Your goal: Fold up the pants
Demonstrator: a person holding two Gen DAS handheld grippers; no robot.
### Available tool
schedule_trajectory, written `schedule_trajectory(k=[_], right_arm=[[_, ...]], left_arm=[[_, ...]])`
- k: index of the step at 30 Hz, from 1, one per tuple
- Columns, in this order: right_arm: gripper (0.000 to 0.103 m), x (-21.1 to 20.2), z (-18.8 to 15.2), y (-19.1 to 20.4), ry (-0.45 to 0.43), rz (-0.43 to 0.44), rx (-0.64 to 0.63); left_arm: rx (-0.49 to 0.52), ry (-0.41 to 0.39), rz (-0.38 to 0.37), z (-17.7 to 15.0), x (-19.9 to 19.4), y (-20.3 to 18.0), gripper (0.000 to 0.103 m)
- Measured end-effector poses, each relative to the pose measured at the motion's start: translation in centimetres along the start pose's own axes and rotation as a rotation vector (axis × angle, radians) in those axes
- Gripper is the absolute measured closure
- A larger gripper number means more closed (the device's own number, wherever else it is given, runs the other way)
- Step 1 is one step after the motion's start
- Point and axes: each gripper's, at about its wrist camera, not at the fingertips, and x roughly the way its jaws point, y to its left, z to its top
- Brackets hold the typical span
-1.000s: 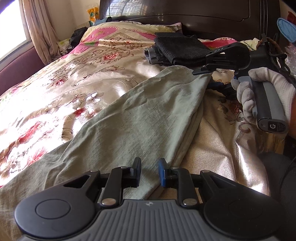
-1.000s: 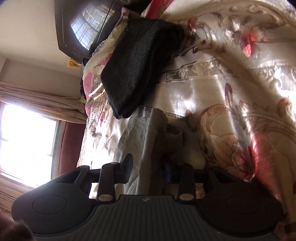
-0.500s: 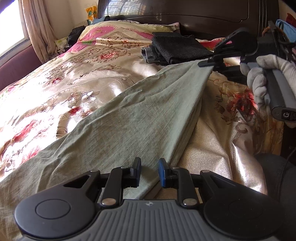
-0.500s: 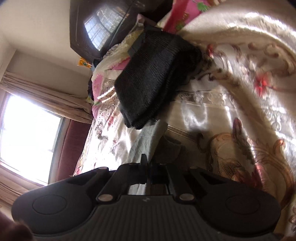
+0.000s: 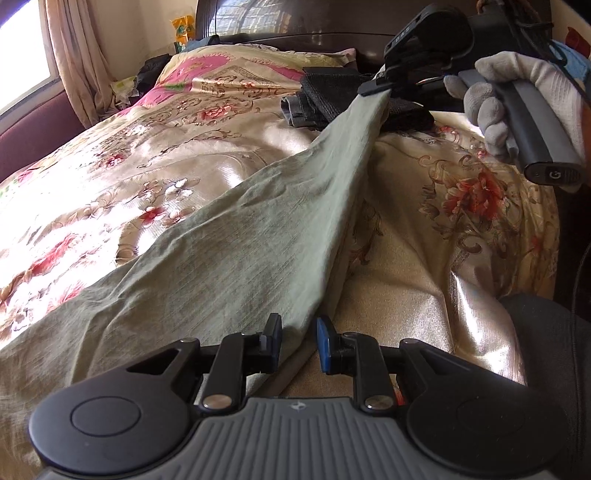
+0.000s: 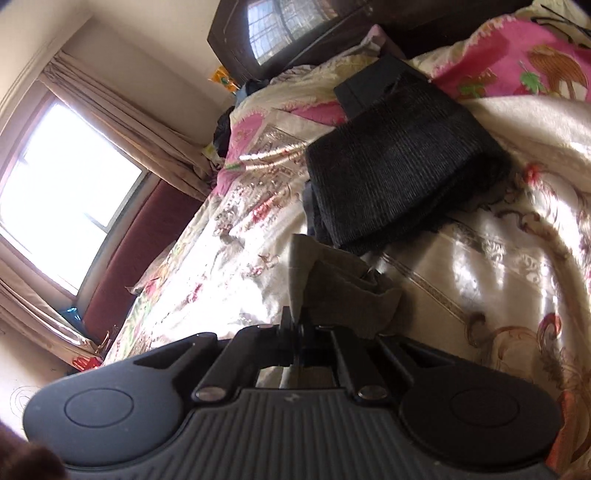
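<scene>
Moved: right tongs [image 6: 296, 338] have clamped the pants [image 5: 229, 258] corner and lifted it off the bed [image 5: 147, 166].
Left tongs [image 5: 298, 341]: gripping pants' near edge.
Pants: sage-green, woven, creased, stretched diagonally.
Bed: glossy floral satin; folded black clothes [image 6: 399, 184] near the headboard [image 5: 295, 18].

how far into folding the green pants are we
Early. Done: a dark folded pile already sits near the pillows. In hand: the right claw is shut on one end of the green pants, lifting it off the floral bedspread; the left claw grips the near edge. Left: carrying that end over, laying it flat and finishing the folds.
</scene>
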Motion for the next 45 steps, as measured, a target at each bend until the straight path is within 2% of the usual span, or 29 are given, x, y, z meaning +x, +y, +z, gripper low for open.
schedule_trajectory(k=[3, 6, 10, 12, 15, 18, 21, 24, 27, 31, 33, 37, 39, 41, 42, 45], right_arm=[[0.100, -1.4, -0.1, 1.7, -0.027, 0.007, -0.085], [0.100, -2.4, -1.1, 5.0, -0.036, 0.023, -0.245], [0.100, -0.9, -4.0, 10.9, 0.042, 0.113, -0.427], [0.100, 0.4, -6.9, 15.0, 0.092, 0.170, -0.568], [0.100, 1.8, -12.4, 20.2, 0.215, 0.289, -0.748], [0.100, 2.2, -20.0, 24.8, 0.336, 0.391, -0.975], [0.100, 2.4, -26.8, 27.3, 0.439, 0.445, -1.113], [0.100, 2.6, -31.9, 28.6, 0.506, 0.454, -1.197], [0.099, 2.8, -34.5, 28.7, 0.554, 0.419, -1.244], [0.099, 2.6, -35.7, 29.0, 0.555, 0.357, -1.324], [0.099, 1.9, -36.7, 29.3, 0.531, 0.345, -1.390], [0.099, 1.6, -38.1, 29.7, 0.542, 0.344, -1.439], [0.099, 0.8, -38.5, 30.0, 0.518, 0.361, -1.476], [0.099, -0.6, -39.1, 30.0, 0.488, 0.406, -1.569], [0.094, -1.0, -39.3, 30.1, 0.496, 0.425, -1.599], [0.094, -1.7, -39.3, 29.9, 0.531, 0.459, -1.607]], left_arm=[[-0.008, -0.008, -0.020, 0.5, 0.3, 0.0, 0.066], [-0.051, 0.012, -0.061, 0.3, 0.6, 0.3, 0.066], [-0.100, -0.018, -0.047, -1.0, -1.7, 1.7, 0.066], [-0.128, -0.038, -0.017, -2.3, -3.8, 3.0, 0.066], [-0.191, -0.049, 0.055, -5.1, -7.2, 5.7, 0.066], [-0.271, -0.046, 0.133, -8.6, -10.1, 8.3, 0.066], [-0.352, -0.051, 0.186, -11.7, -12.2, 10.1, 0.066], [-0.448, -0.076, 0.206, -14.1, -13.5, 11.2, 0.066], [-0.506, -0.108, 0.196, -15.3, -13.9, 11.9, 0.066], [-0.520, -0.146, 0.176, -15.7, -14.3, 12.7, 0.065], [-0.545, -0.155, 0.171, -16.2, -14.6, 13.2, 0.065], [-0.589, -0.185, 0.196, -16.9, -15.7, 13.9, 0.064], [-0.605, -0.186, 0.216, -17.3, -16.4, 13.8, 0.063], [-0.604, -0.176, 0.216, -17.6, -16.7, 13.6, 0.058], [-0.602, -0.172, 0.225, -17.8, -16.8, 13.5, 0.058], [-0.567, -0.164, 0.257, -17.7, -17.1, 12.8, 0.056]])
